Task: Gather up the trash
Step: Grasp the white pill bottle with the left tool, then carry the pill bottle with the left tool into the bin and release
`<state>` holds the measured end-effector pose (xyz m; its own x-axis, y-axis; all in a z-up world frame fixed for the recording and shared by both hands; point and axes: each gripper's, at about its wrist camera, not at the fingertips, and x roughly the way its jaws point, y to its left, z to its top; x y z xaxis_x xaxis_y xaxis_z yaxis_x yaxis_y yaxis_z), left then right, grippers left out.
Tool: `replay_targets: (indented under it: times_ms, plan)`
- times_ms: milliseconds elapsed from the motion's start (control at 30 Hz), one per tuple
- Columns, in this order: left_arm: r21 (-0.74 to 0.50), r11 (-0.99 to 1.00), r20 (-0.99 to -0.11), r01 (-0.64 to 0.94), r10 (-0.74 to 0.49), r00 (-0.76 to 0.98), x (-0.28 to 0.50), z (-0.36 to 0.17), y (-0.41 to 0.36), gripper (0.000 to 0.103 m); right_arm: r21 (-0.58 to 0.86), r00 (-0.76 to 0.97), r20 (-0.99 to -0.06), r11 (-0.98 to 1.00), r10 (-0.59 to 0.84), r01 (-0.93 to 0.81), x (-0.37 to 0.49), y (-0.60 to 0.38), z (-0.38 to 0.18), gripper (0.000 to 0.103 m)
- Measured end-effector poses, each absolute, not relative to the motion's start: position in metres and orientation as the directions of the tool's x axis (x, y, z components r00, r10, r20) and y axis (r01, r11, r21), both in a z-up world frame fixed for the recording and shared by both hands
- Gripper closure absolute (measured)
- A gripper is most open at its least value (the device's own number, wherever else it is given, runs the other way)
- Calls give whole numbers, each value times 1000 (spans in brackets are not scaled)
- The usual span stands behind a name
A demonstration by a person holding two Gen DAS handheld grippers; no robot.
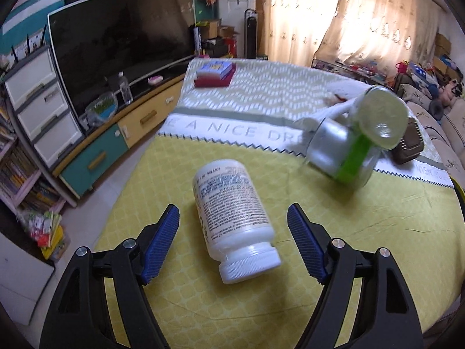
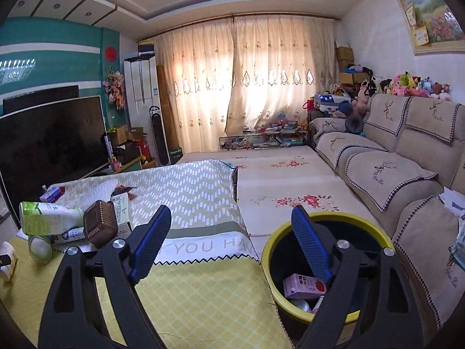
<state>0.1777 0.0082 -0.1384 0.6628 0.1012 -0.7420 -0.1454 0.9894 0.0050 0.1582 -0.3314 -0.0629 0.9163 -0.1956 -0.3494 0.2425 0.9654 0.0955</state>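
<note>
A white pill bottle [image 1: 235,218] lies on its side on the yellow tablecloth [image 1: 363,232], cap toward me. My left gripper [image 1: 234,218] is open, its blue pads on either side of the bottle, not touching it. A clear jar with a green label [image 1: 345,148] lies tipped behind it, with a green-white bottle [image 1: 380,116] and a brown box [image 1: 408,142]. My right gripper [image 2: 231,224] is open and empty, above the table edge beside a yellow trash bin [image 2: 375,232]. The bin holds a pink carton [image 2: 302,285]. The same pile shows at left: the green-white bottle [image 2: 49,216] and the brown box [image 2: 100,224].
A stack of books [image 1: 215,72] lies at the table's far end. A TV [image 1: 122,43] on a low cabinet [image 1: 122,133] stands left, drawers [image 1: 37,104] beside it. A sofa [image 2: 392,168] runs along the right. A cream carton [image 2: 122,206] sits in the pile.
</note>
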Motion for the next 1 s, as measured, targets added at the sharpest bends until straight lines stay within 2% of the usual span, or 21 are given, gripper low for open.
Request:
replay_targets:
  times_ms: [67, 133, 433, 633, 733, 800, 1000]
  plan:
    - [6, 989, -751, -149, 102, 653, 181, -145, 9, 35, 84, 914, -355, 967, -195, 239, 161, -328, -63, 21]
    - [4, 989, -755, -151, 102, 648, 184, -148, 10, 35, 86, 916, -351, 968, -193, 237, 161, -327, -63, 19]
    - [15, 987, -761, -161, 116, 639, 194, -154, 14, 50, 103, 911, -369, 966, -187, 239, 165, -329, -65, 18]
    - [20, 991, -761, -133, 102, 641, 196, -155, 14, 52, 99, 905, -383, 966, -186, 241, 168, -329, -66, 18]
    - [21, 994, -757, -106, 85, 647, 192, -152, 9, 52, 90, 900, -392, 965, -192, 245, 170, -327, -65, 14]
    - [18, 996, -752, -90, 73, 655, 187, -147, 6, 52, 88, 902, -386, 965, -196, 247, 168, -327, -65, 9]
    - [-19, 1000, -710, -4, -11, 704, 163, -116, -13, 52, 70, 909, -367, 968, -198, 240, 166, -322, -65, 7]
